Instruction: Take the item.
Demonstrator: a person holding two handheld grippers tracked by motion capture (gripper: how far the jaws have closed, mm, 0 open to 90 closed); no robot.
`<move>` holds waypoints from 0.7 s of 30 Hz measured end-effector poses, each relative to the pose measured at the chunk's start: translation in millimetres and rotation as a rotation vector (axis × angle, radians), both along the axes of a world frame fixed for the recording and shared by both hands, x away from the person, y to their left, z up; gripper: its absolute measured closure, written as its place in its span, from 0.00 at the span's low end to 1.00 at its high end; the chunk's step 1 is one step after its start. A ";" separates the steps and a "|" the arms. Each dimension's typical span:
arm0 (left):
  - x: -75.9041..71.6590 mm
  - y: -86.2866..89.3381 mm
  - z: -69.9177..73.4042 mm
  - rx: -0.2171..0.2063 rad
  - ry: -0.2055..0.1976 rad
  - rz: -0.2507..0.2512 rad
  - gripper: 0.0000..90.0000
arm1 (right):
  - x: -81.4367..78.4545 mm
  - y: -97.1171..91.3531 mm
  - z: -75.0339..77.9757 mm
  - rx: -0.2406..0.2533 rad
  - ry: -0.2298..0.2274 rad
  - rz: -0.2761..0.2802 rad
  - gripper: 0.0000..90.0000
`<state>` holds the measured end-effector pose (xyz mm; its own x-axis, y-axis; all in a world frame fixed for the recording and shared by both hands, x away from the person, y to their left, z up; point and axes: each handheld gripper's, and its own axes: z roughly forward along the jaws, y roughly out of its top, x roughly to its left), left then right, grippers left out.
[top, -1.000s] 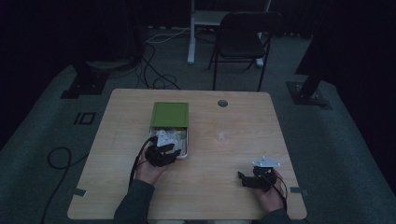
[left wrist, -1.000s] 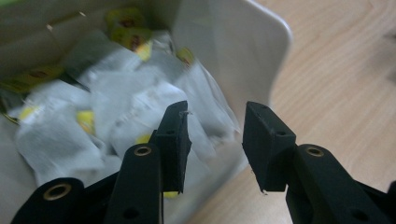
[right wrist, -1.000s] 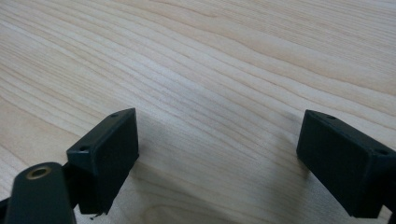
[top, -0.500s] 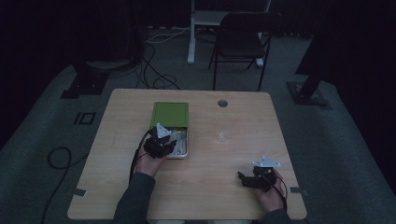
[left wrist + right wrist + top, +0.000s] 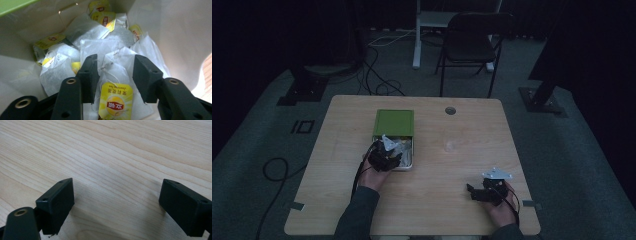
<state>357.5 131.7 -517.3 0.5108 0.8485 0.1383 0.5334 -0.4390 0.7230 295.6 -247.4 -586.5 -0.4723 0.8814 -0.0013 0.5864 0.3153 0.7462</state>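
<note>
A green-lidded box (image 5: 393, 123) lies on the wooden table (image 5: 452, 165), its white tray (image 5: 411, 159) slid out toward me. In the left gripper view the tray's wall (image 5: 175, 37) surrounds a heap of white tea bags (image 5: 87, 30) with yellow tags. My left gripper (image 5: 115, 65) reaches down into that heap. Its jaws have just been opening, and one tea bag (image 5: 113, 80) with its yellow tag (image 5: 115, 100) lies loose between them. From above, the left gripper (image 5: 387, 157) sits over the tray. My right gripper (image 5: 471, 192) rests near the table's front right, open above bare wood (image 5: 112, 150).
A round cable hole (image 5: 450, 110) sits in the table's far side. Behind the table stand a dark folding chair (image 5: 472, 45) and a white desk leg (image 5: 417, 35). Cables (image 5: 382, 85) trail over the floor to the far left.
My left gripper has shifted slightly forward over the tray, and its grey top plate has tipped. The right hand and its gripper have stayed where they were.
</note>
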 end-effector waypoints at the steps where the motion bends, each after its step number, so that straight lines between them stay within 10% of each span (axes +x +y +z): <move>1: 0.1 0.5 -0.2 0.003 0.004 0.004 0.67 | 0.0 0.0 0.0 0.000 0.000 0.000 0.14; 10: -2.5 5.7 2.5 -0.008 0.025 0.010 0.95 | 0.0 0.0 0.0 -0.001 0.000 0.000 0.14; 21: -15.7 9.6 12.6 -0.061 -0.005 -0.045 0.99 | 0.0 -0.1 0.0 -0.001 0.000 0.000 0.14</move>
